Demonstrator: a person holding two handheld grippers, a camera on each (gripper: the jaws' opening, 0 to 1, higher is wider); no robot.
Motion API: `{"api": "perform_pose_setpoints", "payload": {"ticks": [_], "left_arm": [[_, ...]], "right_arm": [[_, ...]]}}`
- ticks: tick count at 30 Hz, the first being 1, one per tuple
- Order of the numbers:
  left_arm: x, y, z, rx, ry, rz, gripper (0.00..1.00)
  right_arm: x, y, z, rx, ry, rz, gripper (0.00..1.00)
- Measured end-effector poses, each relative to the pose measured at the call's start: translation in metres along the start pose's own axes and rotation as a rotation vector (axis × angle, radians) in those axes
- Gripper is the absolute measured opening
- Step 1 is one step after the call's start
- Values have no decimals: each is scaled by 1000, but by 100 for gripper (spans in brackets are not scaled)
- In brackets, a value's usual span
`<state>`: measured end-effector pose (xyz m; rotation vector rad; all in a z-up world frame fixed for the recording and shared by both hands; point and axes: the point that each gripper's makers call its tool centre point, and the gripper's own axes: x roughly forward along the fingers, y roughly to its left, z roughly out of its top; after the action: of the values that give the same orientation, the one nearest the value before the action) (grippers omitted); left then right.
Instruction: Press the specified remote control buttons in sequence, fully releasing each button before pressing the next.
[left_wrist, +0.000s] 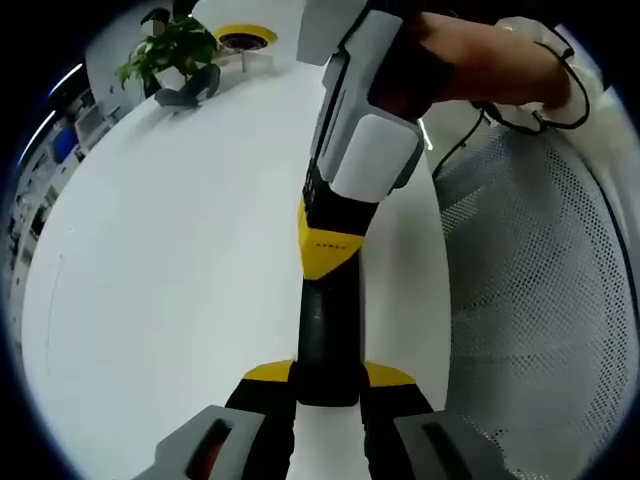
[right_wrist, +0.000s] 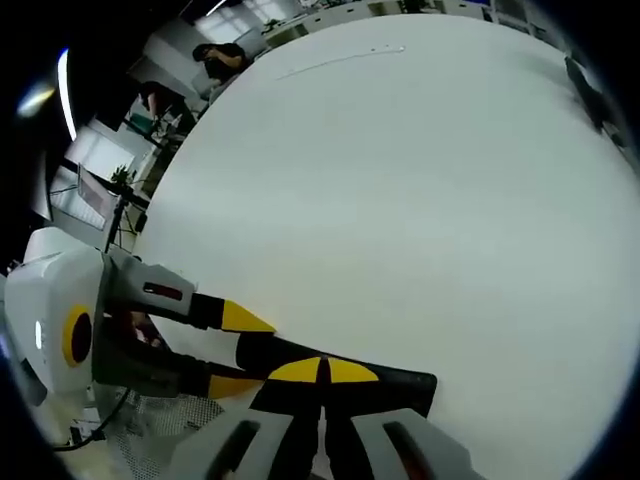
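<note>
Jaws of left gripper (left_wrist: 327, 420) clamped on black remote (left_wrist: 327, 345) over white bench (left_wrist: 170, 300), right gripper (right_wrist: 322, 420) w/ jaws together, tips on the remote's top; potted plant (left_wrist: 172, 50) at bench's far edge.

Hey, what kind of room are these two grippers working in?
Likely an office or lab workspace: a large white table, a potted plant at its far end, and desks with a seated person beyond the table.

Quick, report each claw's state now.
Left claw: shut on the black remote control.
Right claw: shut on the same remote's other end.
</note>
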<state>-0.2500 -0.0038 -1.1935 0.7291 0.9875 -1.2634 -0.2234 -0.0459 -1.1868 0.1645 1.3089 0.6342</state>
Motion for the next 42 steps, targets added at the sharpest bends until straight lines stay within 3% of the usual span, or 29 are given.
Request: {"api": "perform_pose_setpoints", "payload": {"ticks": [11, 17, 25, 42], "left_arm": [[0, -1, 0, -3, 4, 9, 22], [0, -1, 0, 10, 18, 17, 22], [1, 0, 0, 31, 41, 24, 22], [1, 0, 0, 24, 46, 18, 22]], "right_arm": [[0, 1, 0, -8, -14, -12, 0], [-2, 2, -2, 10, -30, 15, 0], [-6, 5, -8, -22, 12, 3, 0], [-9, 6, -11, -16, 28, 19, 0]]}}
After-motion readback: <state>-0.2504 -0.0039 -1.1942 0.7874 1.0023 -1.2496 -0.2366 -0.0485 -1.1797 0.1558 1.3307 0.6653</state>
